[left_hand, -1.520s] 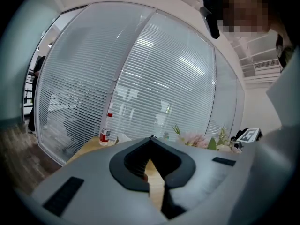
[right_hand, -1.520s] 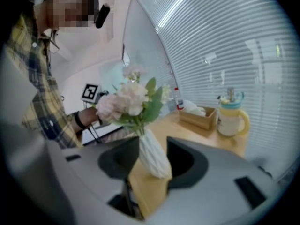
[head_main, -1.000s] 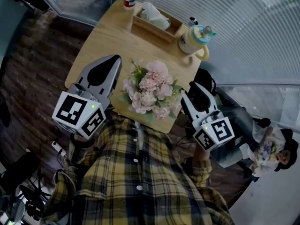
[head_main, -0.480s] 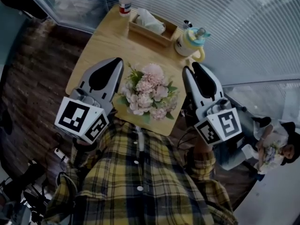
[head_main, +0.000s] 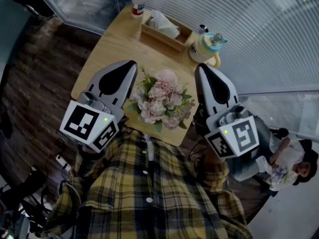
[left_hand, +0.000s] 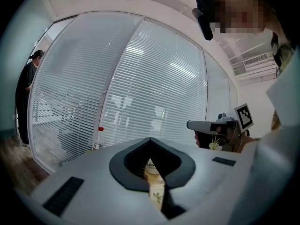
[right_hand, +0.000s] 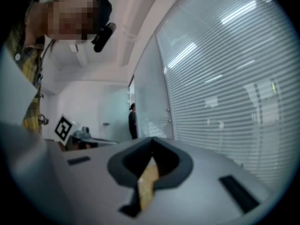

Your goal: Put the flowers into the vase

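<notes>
The flowers stand as a pink and white bunch by the near edge of the table, between the two tools. No vase shows; if one is there, the blooms hide it from above. The right tool hangs just right of the bunch with its jaws pressed together on nothing, and its own view shows only a strip of table through the slit. The left tool hangs just left of the bunch, its jaws likewise together and empty.

The step looks like backing away from a bunch already set down. To do that well, keep both tools closed so no petal or leaf catches. Draw them up and outward rather than across the blooms, and watch that the stems do not lean as the tools go. The mug beyond the right tool should be given room.

A second ago the right tool was lower and nearer the person, at the bunch's near right side. It now sits higher and further forward, and looks larger in the head view. Its jaws have just been closing, with nothing between them. The left tool has barely shifted, and the flowers hold the same spot.
</notes>
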Tool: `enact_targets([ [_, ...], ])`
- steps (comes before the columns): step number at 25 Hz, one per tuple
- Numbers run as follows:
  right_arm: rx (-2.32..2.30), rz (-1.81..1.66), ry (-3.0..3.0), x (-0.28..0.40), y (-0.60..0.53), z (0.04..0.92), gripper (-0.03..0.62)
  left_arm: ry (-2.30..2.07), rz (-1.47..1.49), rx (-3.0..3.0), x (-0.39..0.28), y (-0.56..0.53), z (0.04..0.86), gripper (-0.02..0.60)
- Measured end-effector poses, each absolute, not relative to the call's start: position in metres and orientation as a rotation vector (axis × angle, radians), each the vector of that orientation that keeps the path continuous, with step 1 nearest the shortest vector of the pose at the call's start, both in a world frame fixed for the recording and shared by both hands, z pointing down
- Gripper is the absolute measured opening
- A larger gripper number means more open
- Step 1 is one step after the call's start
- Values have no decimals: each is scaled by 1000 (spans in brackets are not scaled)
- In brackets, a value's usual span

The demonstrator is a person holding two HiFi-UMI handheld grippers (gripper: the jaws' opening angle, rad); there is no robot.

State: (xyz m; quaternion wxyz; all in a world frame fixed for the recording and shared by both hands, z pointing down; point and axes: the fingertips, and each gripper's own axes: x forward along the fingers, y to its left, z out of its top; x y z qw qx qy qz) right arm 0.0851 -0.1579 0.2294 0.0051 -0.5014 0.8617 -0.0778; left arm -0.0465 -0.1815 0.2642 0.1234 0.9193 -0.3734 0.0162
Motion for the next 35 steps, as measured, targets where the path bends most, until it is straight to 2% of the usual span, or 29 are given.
enact_targets([
  [35,-1592,-322,2730,81,-148,247,12,-1061,68,2667,-42,-188,272,8],
])
